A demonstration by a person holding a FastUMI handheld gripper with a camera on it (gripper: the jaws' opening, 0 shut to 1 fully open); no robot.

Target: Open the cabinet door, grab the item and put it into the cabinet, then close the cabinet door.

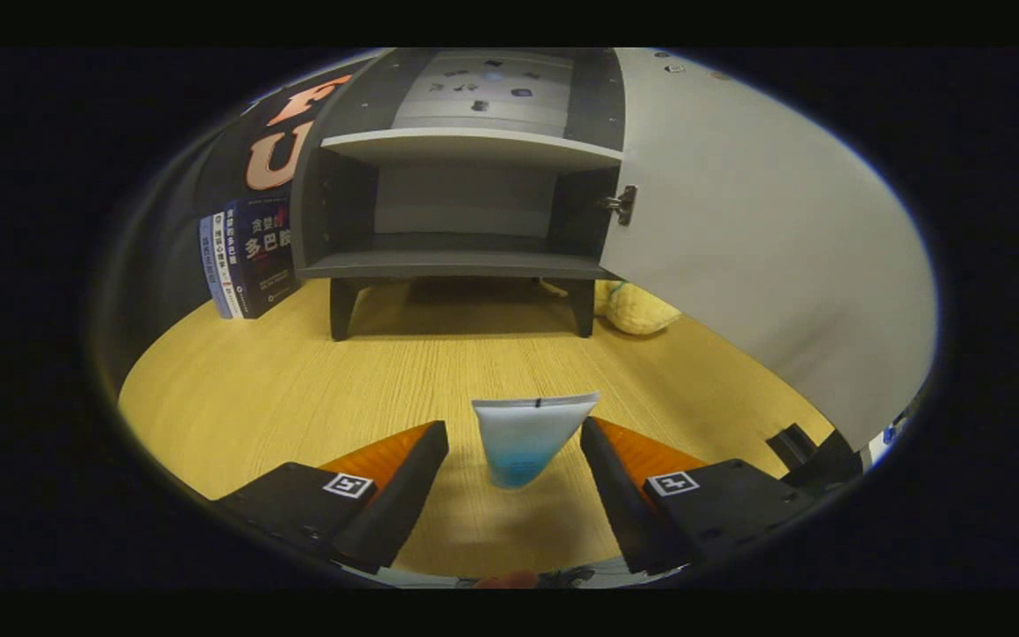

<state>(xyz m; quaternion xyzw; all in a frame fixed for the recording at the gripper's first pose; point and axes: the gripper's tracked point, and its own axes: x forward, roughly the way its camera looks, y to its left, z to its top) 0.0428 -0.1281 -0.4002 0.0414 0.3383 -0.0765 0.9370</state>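
Behind the wooden bench, we see the cabinet door half hiding a yellow toy, while our gripper gapes around the untouched tube at lower centre.

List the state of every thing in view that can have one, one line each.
Cabinet door: swung wide open.
Cabinet: open, lower shelf bare, upper shelf bare as far as seen.
Tube: on the table between the fingers, not gripped.
Gripper: open, fingers either side of the tube, apart from it.
Books: upright beside the cabinet.
Yellow plush toy: lying behind the cabinet leg.
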